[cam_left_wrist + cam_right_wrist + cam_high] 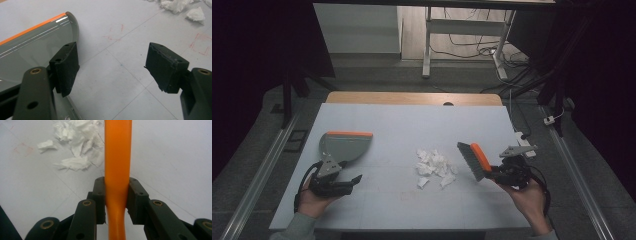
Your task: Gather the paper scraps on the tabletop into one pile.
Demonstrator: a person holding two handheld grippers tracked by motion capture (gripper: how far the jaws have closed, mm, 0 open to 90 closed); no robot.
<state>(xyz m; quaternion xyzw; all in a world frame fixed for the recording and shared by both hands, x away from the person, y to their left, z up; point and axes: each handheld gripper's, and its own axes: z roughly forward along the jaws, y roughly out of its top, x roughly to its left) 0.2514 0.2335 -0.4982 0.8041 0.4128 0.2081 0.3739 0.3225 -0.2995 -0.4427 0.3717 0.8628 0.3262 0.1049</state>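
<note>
**A:** Dustpan [343, 145] first, since I'm reading from the left: it lies flat on the white table [402, 125], at the left side, with its orange edge toward the far end. My left gripper [357, 179] sits just at its near end, and in the left gripper view the jaws stand spread wide with nothing between them. One jaw is right beside the grey pan; I can't tell if it touches.

**B:** So the pan isn't picked up?

**A:** Not yet, as I judge it. Moving right, the paper scraps [434, 167] lie in a loose white heap at the middle of the table, well apart from the pan's mouth. None sits in the pan that I can see.

**B:** And the brush?

**A:** The brush [473, 160] is in my right gripper [492, 174], just right of the heap, bristles facing the scraps. The right gripper view shows both jaws pinching the orange handle [117, 170] firmly.

**B:** How far along, then?

**A:** Early, I'd say. The brush is in hand; gripping the pan, bringing it to the heap and sweeping the scraps in are all left.
</note>
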